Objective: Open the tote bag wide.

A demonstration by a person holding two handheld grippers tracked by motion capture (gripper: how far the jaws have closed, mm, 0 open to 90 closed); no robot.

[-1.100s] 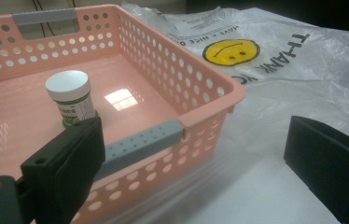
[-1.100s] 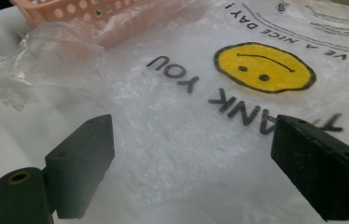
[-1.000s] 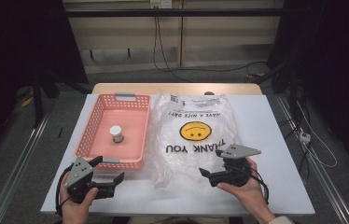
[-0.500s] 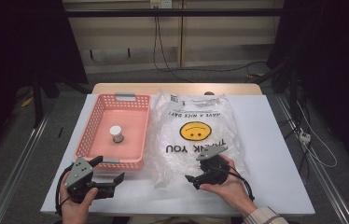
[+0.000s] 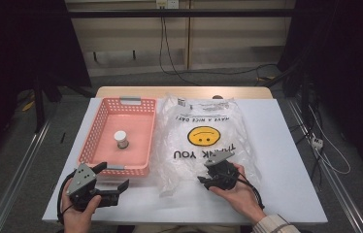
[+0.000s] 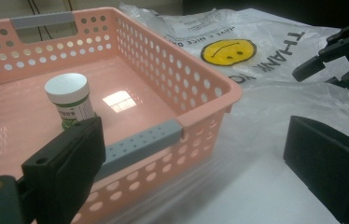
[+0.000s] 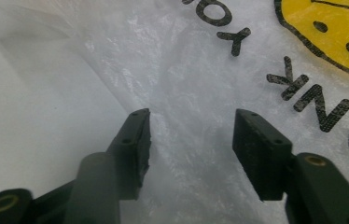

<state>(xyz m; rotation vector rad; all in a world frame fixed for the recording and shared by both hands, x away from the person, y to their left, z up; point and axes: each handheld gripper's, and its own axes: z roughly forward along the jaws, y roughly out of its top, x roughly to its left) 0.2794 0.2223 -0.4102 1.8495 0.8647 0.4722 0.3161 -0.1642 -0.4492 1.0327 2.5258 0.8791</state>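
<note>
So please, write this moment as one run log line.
right gripper: on plastic bag, jaws closing, film between, not pinched | left gripper: open, idle by pink basket

Thin crinkly plastic under my right gripper point(image 7: 189, 140)

I see the bag point(image 7: 177, 84) as glossy, wrinkled film; basket point(image 6: 130, 88) smooth shiny pink plastic; jaw pads matt black

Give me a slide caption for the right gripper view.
Right hand-held gripper, jaws closing but apart, over a clear smiley-face plastic bag on the table.
</note>
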